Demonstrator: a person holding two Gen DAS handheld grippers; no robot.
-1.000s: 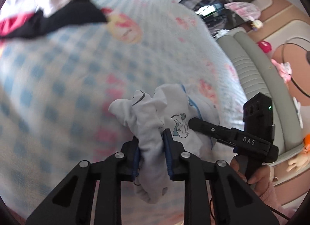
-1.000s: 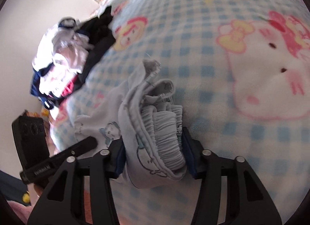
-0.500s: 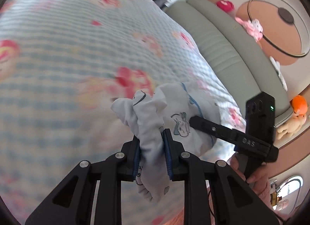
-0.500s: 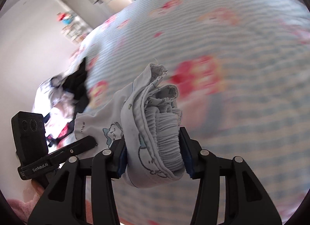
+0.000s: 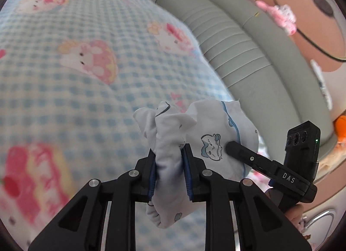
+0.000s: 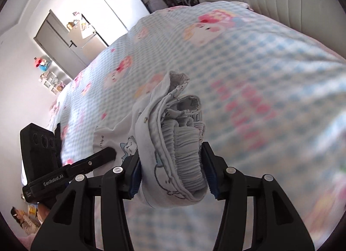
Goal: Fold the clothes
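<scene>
A small white garment [image 5: 207, 134] with blue cartoon prints and blue trim is held bunched up above the bed by both grippers. My left gripper [image 5: 169, 164] is shut on one gathered end of it. My right gripper [image 6: 173, 160] is shut on the other end, where the ribbed elastic waistband [image 6: 186, 149] is folded in several layers. Each gripper shows in the other's view: the right one [image 5: 235, 149] pokes in from the right, the left one [image 6: 106, 153] from the left. The cloth hangs between them, clear of the bedspread.
A blue-and-white checked bedspread [image 5: 64, 60] with pink cartoon figures fills the space below. A grey padded headboard [image 5: 237, 34] curves along the right in the left wrist view. A doorway [image 6: 64, 37] and shelves lie beyond the bed's far end. A hand [image 5: 292, 214] holds the right gripper.
Both grippers have swung with the garment away from the clothes pile toward the headboard side of the bed. Their hold on the cloth is the same.
</scene>
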